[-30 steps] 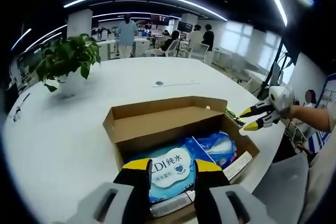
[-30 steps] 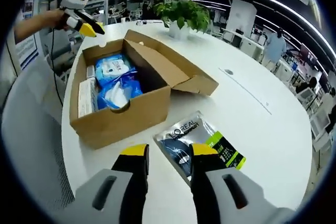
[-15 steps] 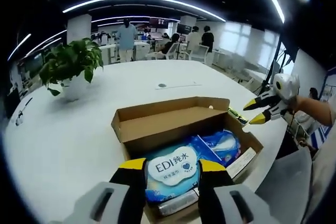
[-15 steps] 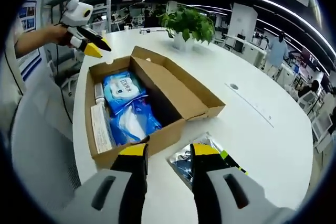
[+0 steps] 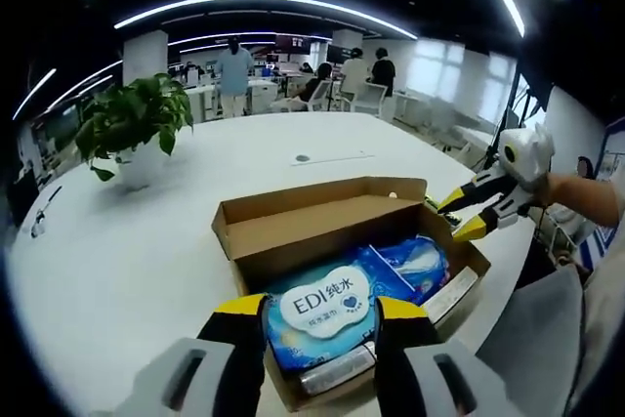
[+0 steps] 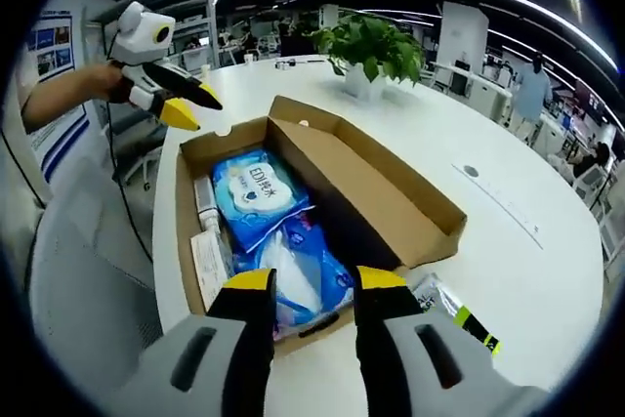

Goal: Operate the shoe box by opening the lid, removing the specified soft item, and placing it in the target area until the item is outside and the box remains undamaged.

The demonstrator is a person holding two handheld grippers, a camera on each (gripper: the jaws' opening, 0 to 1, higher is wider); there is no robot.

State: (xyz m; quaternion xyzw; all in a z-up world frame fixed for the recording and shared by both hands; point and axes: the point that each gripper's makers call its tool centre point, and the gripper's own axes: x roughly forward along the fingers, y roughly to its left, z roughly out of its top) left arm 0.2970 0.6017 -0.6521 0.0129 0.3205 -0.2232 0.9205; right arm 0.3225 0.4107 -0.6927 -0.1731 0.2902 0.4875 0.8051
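1. Shoe box [image 5: 322, 231]: a brown cardboard box with its lid folded open, standing near the edge of a round white table [image 5: 146, 241]; also seen in the right gripper view [image 6: 391, 212].
2. Wet-wipes pack [image 5: 322, 310]: a blue soft pack with a white "EDI" label, lying inside the box at its near end in the left gripper view [image 6: 259, 192].
3. Second blue soft pack [image 5: 410, 261]: lies just beside the wipes pack, still inside the box [image 6: 293, 275].
4. Left gripper [image 5: 317, 314]: jaws apart and holding nothing, poised over the near end of the box [image 6: 190, 109].
5. Right gripper [image 6: 311, 285]: jaws apart and empty, above the opposite end [image 5: 464, 217].
6. Black sachet [image 6: 454, 310]: flat on the table just outside the box.
7. Potted plant [image 5: 132, 124]: far left on the table.
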